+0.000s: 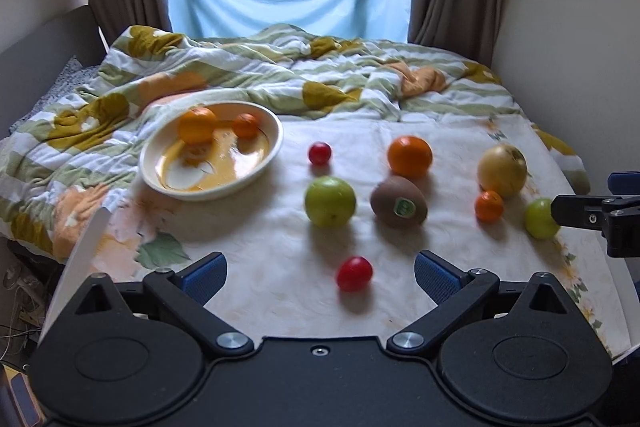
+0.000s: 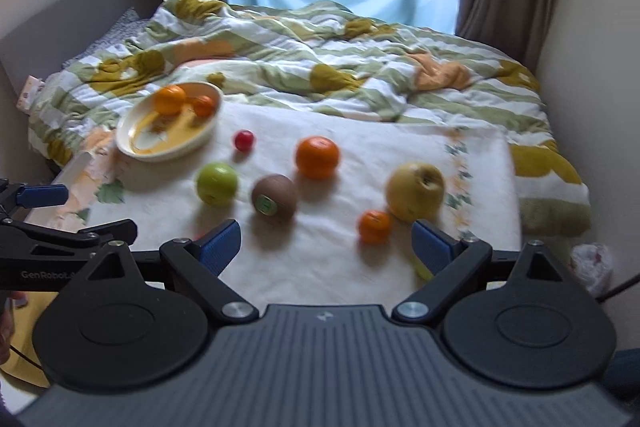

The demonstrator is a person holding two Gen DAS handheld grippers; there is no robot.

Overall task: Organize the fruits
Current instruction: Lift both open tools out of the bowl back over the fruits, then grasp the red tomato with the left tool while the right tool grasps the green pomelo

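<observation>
Both your claws are spread wide with nothing between the pads: the left gripper (image 1: 318, 277) hangs low over the near edge of the white cloth (image 1: 280, 227), and the right gripper (image 2: 326, 245) hovers over the same cloth a bit further right. Using the kiwi (image 1: 399, 201) as the anchor: the green apple (image 1: 330, 201) sits just left of it, the big orange (image 1: 410, 155) right behind it, and the yellow apple (image 1: 502, 169) well off to its right. A small orange (image 1: 489, 206) lies right of the kiwi, just in front of the yellow apple, and a small green fruit (image 1: 540, 218) sits further right again, right by your right claw's finger tip. One red tomato (image 1: 354, 273) is in front of the kiwi, close to your left claw; the other tomato (image 1: 319, 153) is behind and left of it. The bowl (image 1: 256, 171) is far left of the kiwi, half on the quilt (image 1: 240, 67), holding two oranges (image 1: 197, 125).
</observation>
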